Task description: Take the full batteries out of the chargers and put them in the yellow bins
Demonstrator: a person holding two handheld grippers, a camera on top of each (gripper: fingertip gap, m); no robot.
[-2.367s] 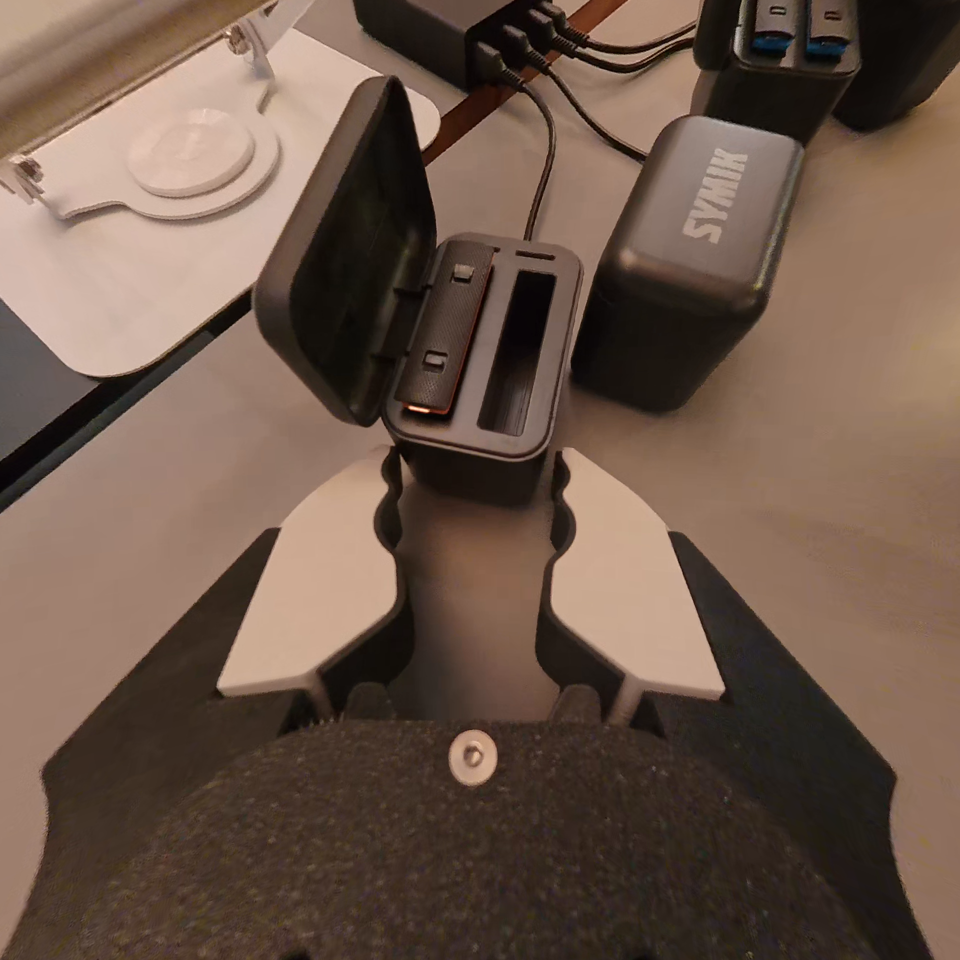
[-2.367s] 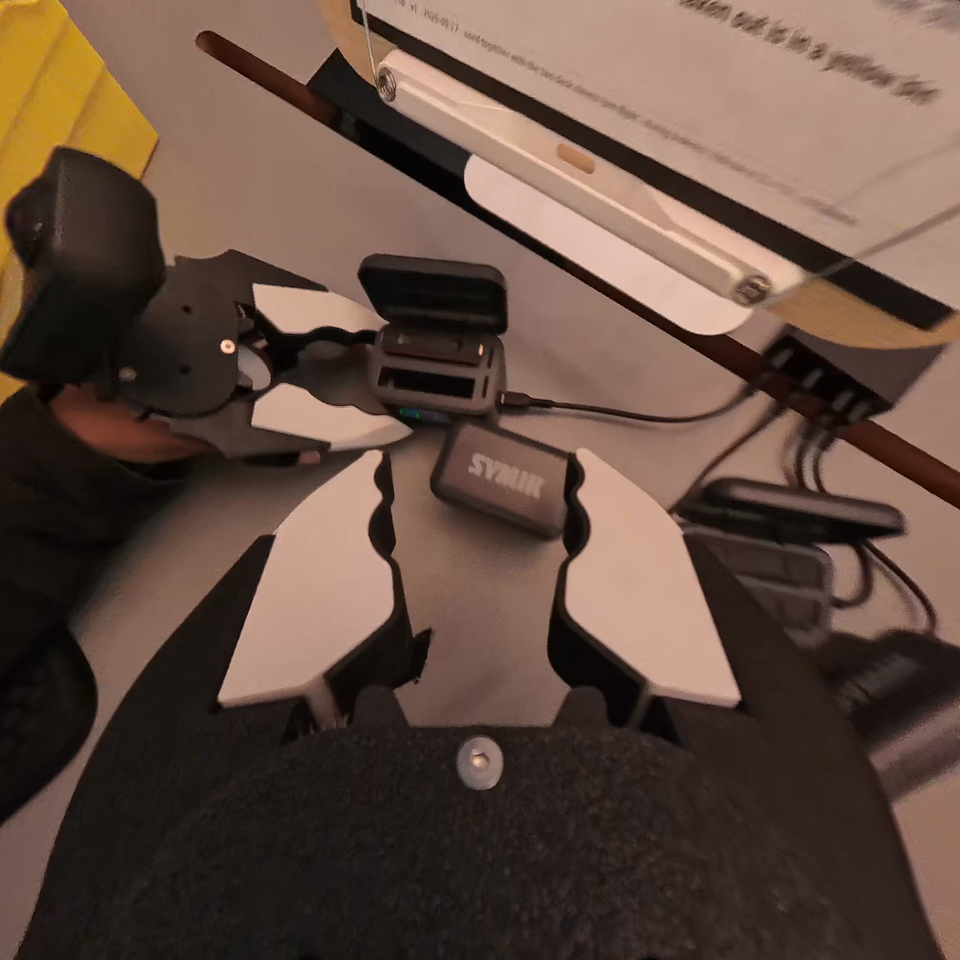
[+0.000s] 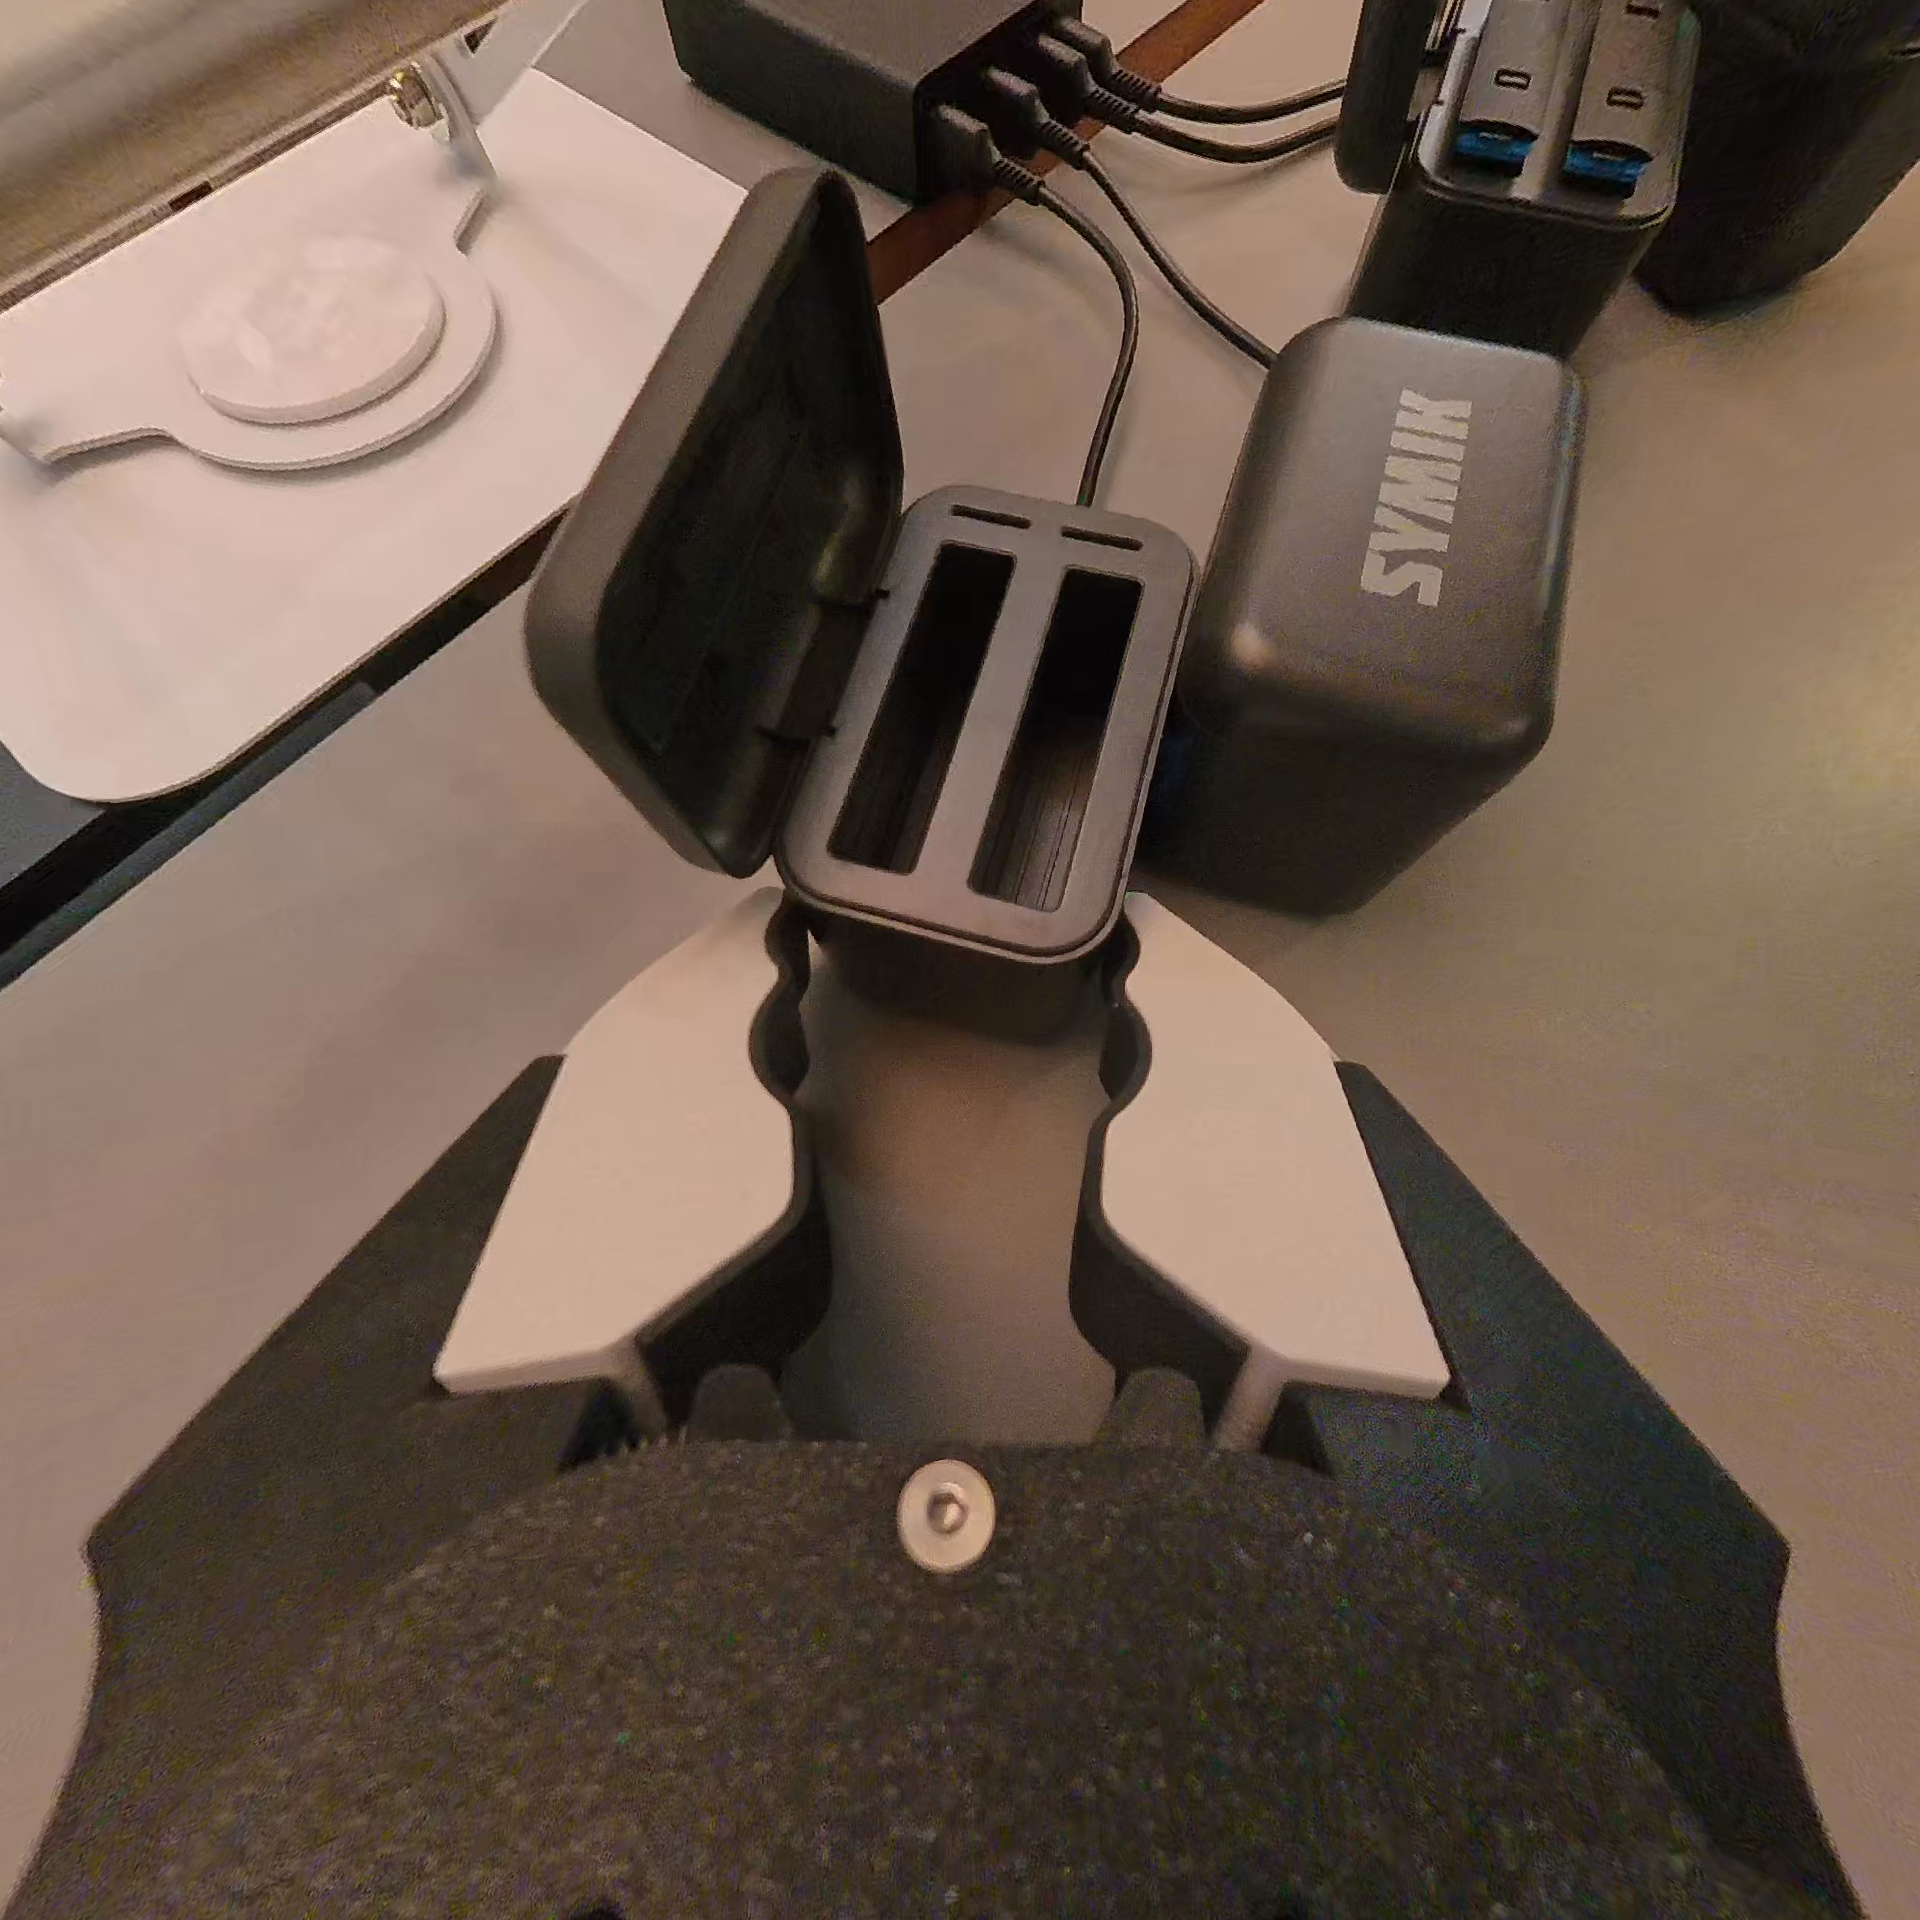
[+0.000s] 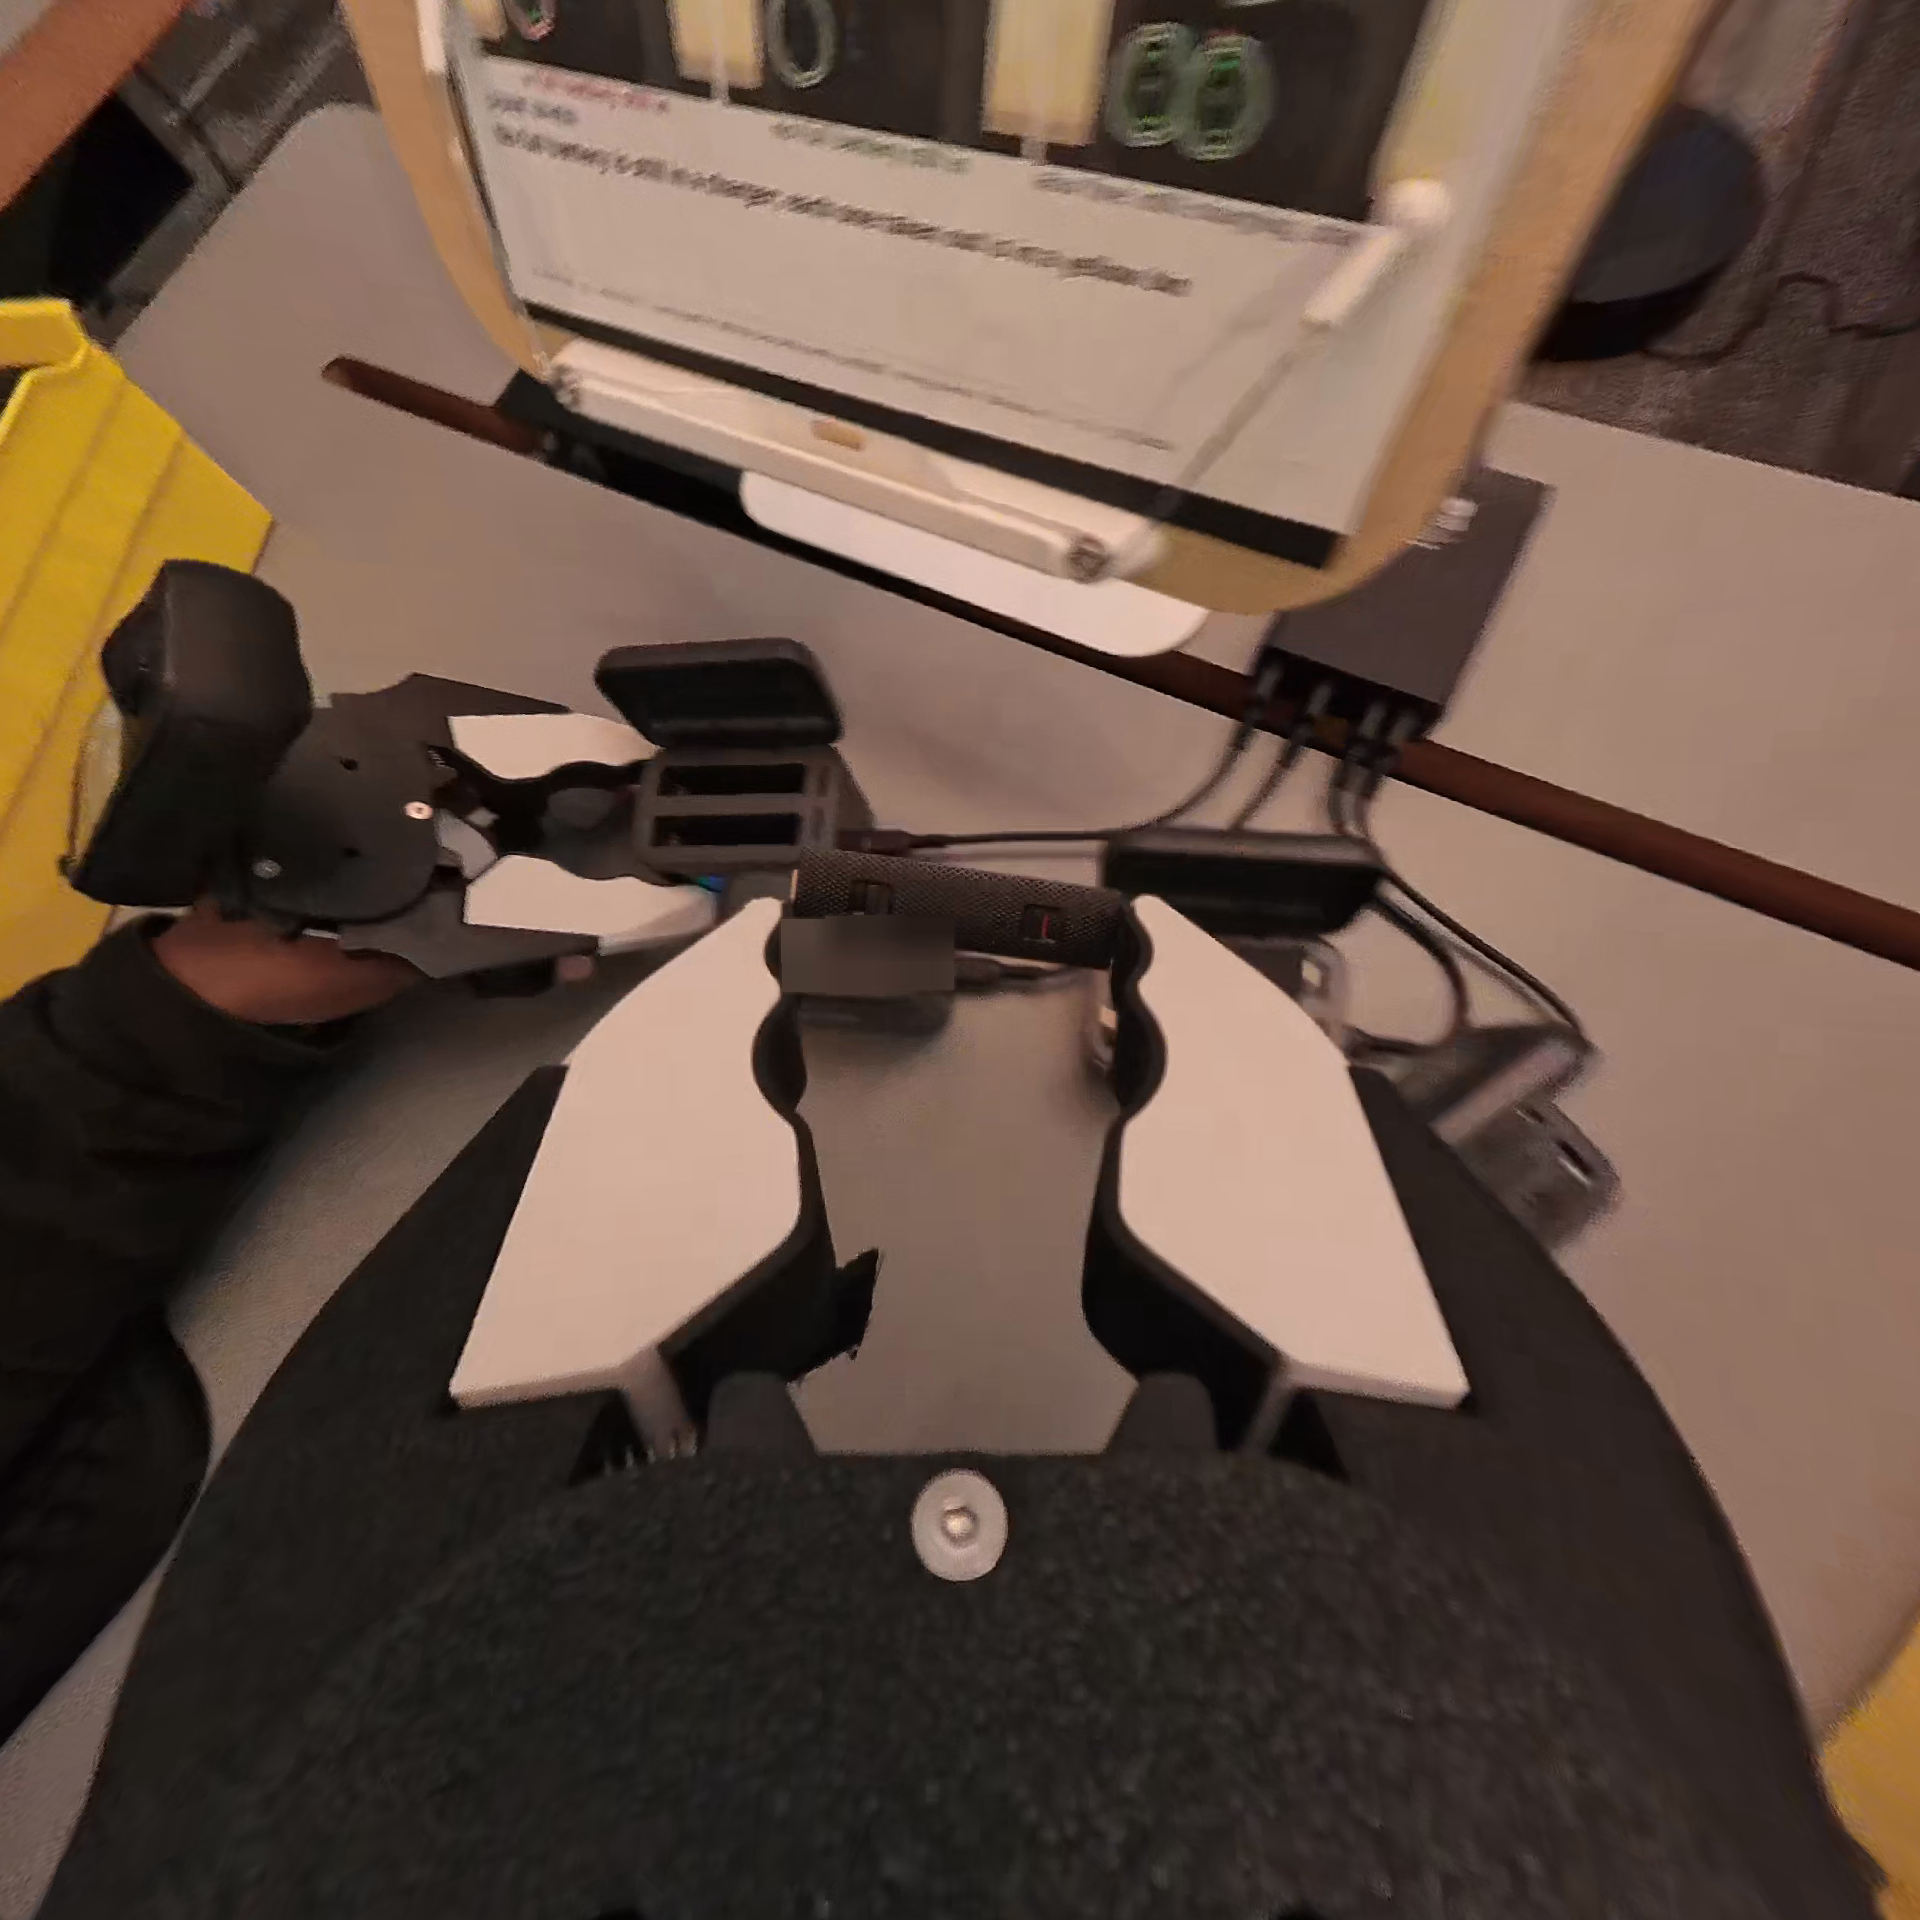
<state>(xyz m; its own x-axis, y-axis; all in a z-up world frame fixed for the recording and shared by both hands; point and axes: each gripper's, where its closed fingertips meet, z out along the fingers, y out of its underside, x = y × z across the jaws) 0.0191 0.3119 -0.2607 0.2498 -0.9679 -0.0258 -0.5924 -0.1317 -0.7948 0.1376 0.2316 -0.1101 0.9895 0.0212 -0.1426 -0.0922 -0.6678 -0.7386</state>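
The battery (image 4: 956,912) has left the open charger (image 3: 987,748); the right claw (image 4: 951,940) now grips it crosswise, lifted

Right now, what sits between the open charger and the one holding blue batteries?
In the left wrist view, a closed dark case sits between the open charger and the blue-battery charger.

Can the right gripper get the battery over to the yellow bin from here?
Probably yes. The right gripper is shut on the battery, held above the table. The yellow bin stands off to its left; the left gripper, clamping the open charger, sits partly between, so going over it looks best.
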